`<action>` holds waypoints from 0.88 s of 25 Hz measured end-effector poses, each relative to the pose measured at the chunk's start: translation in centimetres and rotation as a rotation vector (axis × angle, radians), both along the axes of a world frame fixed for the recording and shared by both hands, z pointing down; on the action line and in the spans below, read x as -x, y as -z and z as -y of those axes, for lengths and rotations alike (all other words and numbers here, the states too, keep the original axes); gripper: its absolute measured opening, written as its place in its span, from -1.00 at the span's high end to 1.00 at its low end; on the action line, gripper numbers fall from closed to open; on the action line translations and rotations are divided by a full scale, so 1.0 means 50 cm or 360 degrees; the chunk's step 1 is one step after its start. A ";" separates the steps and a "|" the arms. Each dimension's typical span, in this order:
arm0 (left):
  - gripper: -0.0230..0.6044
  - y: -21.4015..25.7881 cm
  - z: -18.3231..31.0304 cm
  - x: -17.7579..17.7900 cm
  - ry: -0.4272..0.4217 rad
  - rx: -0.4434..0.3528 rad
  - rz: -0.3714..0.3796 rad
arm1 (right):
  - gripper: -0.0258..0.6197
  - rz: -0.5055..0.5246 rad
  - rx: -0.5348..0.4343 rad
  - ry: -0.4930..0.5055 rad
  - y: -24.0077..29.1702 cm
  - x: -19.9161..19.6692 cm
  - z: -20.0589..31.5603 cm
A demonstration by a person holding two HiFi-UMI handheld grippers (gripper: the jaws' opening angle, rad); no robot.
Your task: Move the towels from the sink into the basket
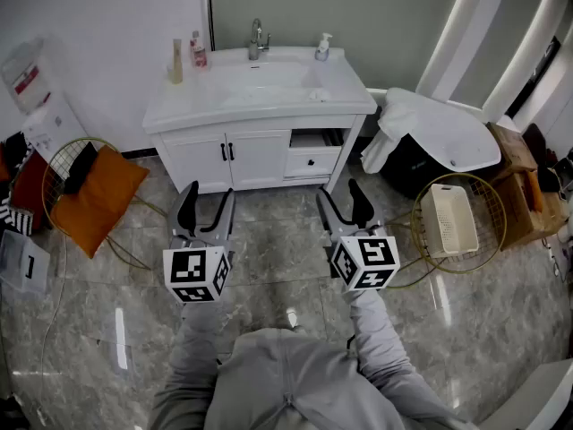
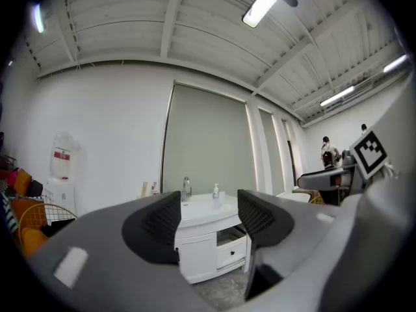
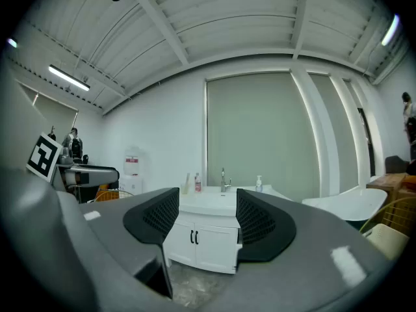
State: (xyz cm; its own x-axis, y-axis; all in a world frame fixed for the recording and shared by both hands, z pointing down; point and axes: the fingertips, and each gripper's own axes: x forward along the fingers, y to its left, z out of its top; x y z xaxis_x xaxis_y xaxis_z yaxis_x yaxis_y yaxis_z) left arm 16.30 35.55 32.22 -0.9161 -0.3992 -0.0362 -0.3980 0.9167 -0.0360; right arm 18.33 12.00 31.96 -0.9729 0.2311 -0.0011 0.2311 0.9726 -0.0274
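The white sink cabinet (image 1: 260, 106) stands against the far wall, ahead of me. A crumpled white towel (image 1: 317, 94) lies at the basin's right edge; the rest of the basin is too pale to make out. A gold wire basket (image 1: 488, 202) with a cream plastic crate (image 1: 450, 219) inside stands on the floor to the right. My left gripper (image 1: 206, 207) and right gripper (image 1: 343, 202) are held side by side over the floor, short of the cabinet. Both are open with nothing between the fingers. The left gripper view (image 2: 208, 214) and right gripper view (image 3: 207, 216) both frame the cabinet between the jaws.
A faucet (image 1: 258, 38), a soap dispenser (image 1: 321, 47) and two bottles (image 1: 186, 57) stand on the counter. One cabinet drawer (image 1: 313, 143) is pulled out. A second wire basket with an orange cushion (image 1: 94, 195) is at left, a white tub (image 1: 443, 128) and cardboard boxes (image 1: 528, 182) at right.
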 end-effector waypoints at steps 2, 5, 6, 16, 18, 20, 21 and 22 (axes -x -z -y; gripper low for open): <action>-0.02 0.001 -0.004 0.003 0.0006 -0.0003 0.0002 | 0.06 -0.0001 -0.0005 0.0005 0.000 0.005 -0.004; -0.02 0.000 -0.009 0.001 0.0012 -0.0003 0.0003 | 0.06 -0.0001 -0.0008 0.0014 -0.001 0.004 -0.012; -0.02 0.000 -0.011 0.000 0.0013 -0.0003 0.0003 | 0.06 -0.0003 -0.0005 0.0017 -0.002 0.003 -0.014; -0.02 -0.005 -0.028 0.002 0.0007 0.0008 0.0008 | 0.06 0.0029 0.0105 0.0006 -0.001 0.005 -0.024; -0.02 -0.012 -0.034 -0.006 0.0002 0.0012 -0.0002 | 0.06 0.0015 0.0115 -0.0005 -0.010 -0.002 -0.026; -0.03 -0.016 -0.040 -0.008 -0.0008 0.0010 -0.0008 | 0.06 0.0001 0.0103 -0.0021 -0.015 -0.006 -0.028; -0.03 -0.015 -0.045 -0.008 -0.0013 0.0010 -0.0006 | 0.06 0.0000 0.0100 -0.0030 -0.015 -0.006 -0.029; -0.02 -0.014 -0.051 -0.006 -0.0016 0.0011 -0.0002 | 0.06 0.0002 0.0101 -0.0039 -0.014 -0.007 -0.031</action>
